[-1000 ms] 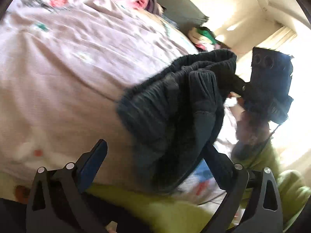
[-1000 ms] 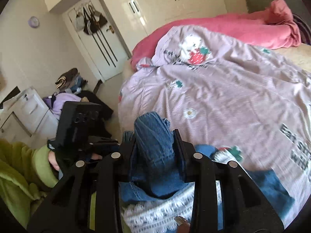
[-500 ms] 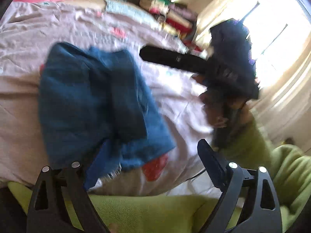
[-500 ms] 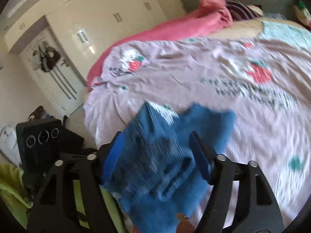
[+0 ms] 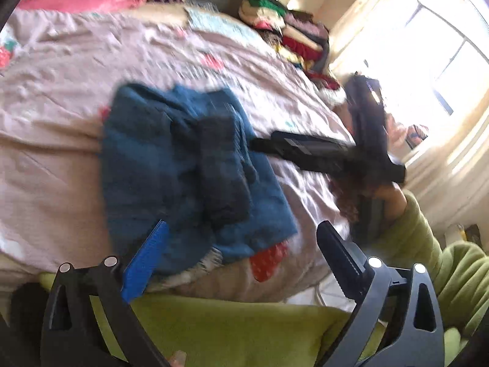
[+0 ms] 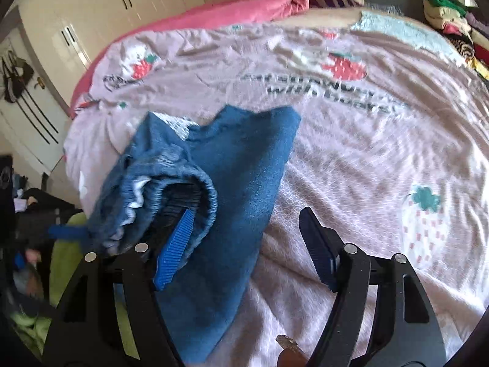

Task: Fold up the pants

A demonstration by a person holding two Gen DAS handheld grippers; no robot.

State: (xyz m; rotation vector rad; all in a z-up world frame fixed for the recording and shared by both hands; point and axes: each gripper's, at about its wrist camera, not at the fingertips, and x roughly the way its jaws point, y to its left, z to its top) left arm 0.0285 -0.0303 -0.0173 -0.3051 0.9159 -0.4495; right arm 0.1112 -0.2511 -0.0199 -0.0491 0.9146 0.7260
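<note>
Right tool (image 6: 244,241): jaws spread, just opened over the last second; its blue left pad lies against the elastic waistband, no pinch. Left tool (image 5: 241,250): spread wide, empty, short of the cloth. Pants (image 5: 186,165): blue, soft, limp, light; bunched in a rough fold near the bed's (image 5: 61,159) near edge. Likely to slump and crease; best taken at the waistband or a hem corner.
</note>
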